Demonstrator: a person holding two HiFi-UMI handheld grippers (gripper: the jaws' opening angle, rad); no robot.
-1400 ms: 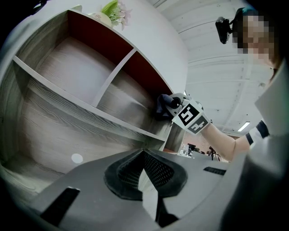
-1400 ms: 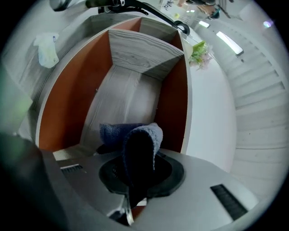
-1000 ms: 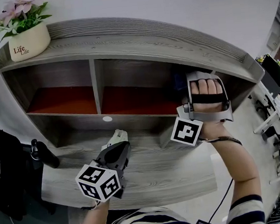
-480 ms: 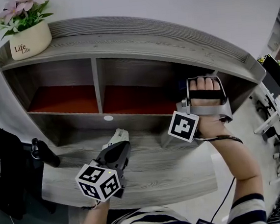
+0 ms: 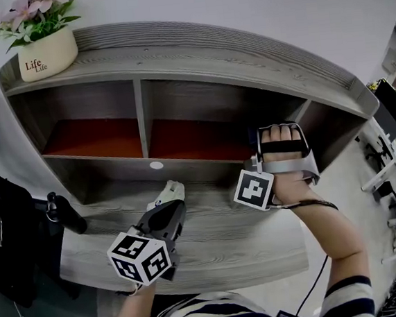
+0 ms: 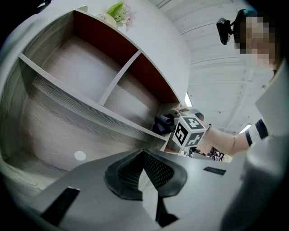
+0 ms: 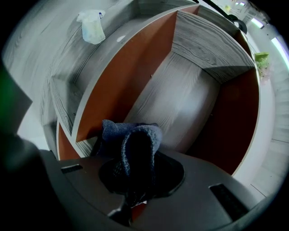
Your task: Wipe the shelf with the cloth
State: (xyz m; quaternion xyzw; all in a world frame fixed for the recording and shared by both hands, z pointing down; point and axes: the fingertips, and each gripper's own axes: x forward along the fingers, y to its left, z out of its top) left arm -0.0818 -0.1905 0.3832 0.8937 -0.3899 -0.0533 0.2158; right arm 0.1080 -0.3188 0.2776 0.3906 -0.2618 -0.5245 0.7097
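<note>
The grey wood shelf (image 5: 195, 58) has two open compartments with red backs. My right gripper (image 5: 273, 133) is at the front edge of the right compartment and is shut on a dark blue cloth (image 7: 133, 137). The cloth bunches out past the jaws against the shelf board. In the head view my hand hides it. The left gripper view shows the cloth (image 6: 163, 123) as a dark lump beside the right marker cube. My left gripper (image 5: 169, 206) hovers low over the bottom board (image 5: 226, 238), its jaws shut with nothing between them.
A small white bottle-like object (image 5: 170, 190) sits just beyond the left gripper's tip. A flower pot (image 5: 47, 54) stands on the shelf top at far left. A black handle-like object (image 5: 68, 215) juts in at the left. A vertical divider (image 5: 140, 118) splits the compartments.
My right gripper has slid left along the shelf and a little toward me with the cloth. The left gripper has stayed put.
</note>
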